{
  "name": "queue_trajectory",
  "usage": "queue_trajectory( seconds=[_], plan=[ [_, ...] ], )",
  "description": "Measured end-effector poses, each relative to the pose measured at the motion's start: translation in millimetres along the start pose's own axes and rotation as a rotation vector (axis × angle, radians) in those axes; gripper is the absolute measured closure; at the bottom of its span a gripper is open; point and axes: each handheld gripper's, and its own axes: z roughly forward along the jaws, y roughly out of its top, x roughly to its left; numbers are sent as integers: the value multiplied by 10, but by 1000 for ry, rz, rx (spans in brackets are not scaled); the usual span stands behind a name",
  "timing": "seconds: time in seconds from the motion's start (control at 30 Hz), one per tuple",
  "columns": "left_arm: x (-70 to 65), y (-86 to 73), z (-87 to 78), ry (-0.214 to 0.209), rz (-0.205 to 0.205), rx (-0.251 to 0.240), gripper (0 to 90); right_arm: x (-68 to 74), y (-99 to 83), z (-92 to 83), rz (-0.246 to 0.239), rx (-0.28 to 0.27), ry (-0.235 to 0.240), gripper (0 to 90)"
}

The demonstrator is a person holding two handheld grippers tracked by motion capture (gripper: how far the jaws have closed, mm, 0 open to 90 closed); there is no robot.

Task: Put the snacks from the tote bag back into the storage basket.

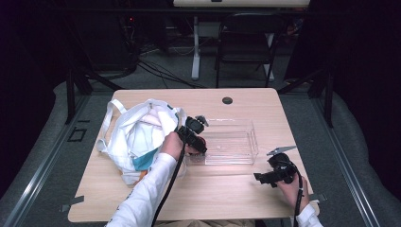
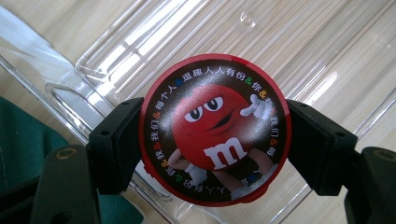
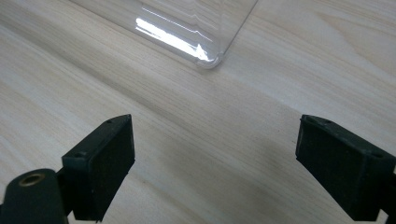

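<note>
- Left tongs (image 2: 215, 135) clenched on a round red candy tin (image 2: 215, 128), pads pressing its rim from both sides; cartoon lid faces the camera, centre of the left gripper view.
- In the high view, I see the left tongs (image 1: 198, 142) at centre frame, over the left end of the clear plastic tray (image 1: 246, 139), so the tin hangs above that tray, not yet set down.
- Right tongs (image 3: 215, 168) released, jaws standing wide with nothing between them, hovering over bare table (image 3: 140, 112); in the high view they sit at lower right (image 1: 265, 178), apart from the tray.
- Risk 1: the grip is only on the thin curved rim. I judge the tin could pivot or squirt out if the pads ease unevenly, then drop and roll on edge.
- Risk 2: the tray is light and nothing steadies it. A nudge from the tin or jaws could slide it across the table.
- Risk 3: a release too near the tray's left wall could leave the tin tipped on the rim.
- Containers: tray looks empty, ribbed floor bare. White tote bag (image 1: 137, 137), left of centre in the high view, lies open and slumped with teal and pale fabric inside; further contents I cannot tell.
</note>
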Motion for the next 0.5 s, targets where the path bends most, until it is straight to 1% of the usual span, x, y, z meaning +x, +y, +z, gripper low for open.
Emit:
queue_trajectory(
  seconds=[0.03, 0.07, 0.1, 0.13, 0.23, 0.27, 0.33, 0.4, 0.5],
  plan=[
    [6, -5, -3, -2, 4, 5, 259, -3, 3, -5, -5, 6, -4, 113],
    [5, -11, -5, 0, 4, 8, 259, 0, 0, -2, 1, -2, -6, 113],
    [6, -16, -5, -2, -2, 2, 259, 0, 3, -8, -3, 2, -3, 113],
    [9, -19, -10, -5, 7, 7, 259, 3, 4, -9, -3, 0, -4, 113],
    [-2, -20, -13, -2, 7, 7, 258, 15, 6, -11, -9, 1, -5, 112],
    [-7, -20, -17, 2, -1, -3, 258, 15, 6, -16, -12, 4, 1, 112],
    [-5, -18, -37, 2, -7, -6, 258, 21, 2, -21, -10, 2, -4, 112],
    [-2, -14, -71, 4, -16, -27, 256, 17, -7, -23, -8, -1, 0, 112],
    [-1, 6, -149, 18, -21, -47, 224, 9, -14, -39, -5, -1, 1, 112]
  ],
)
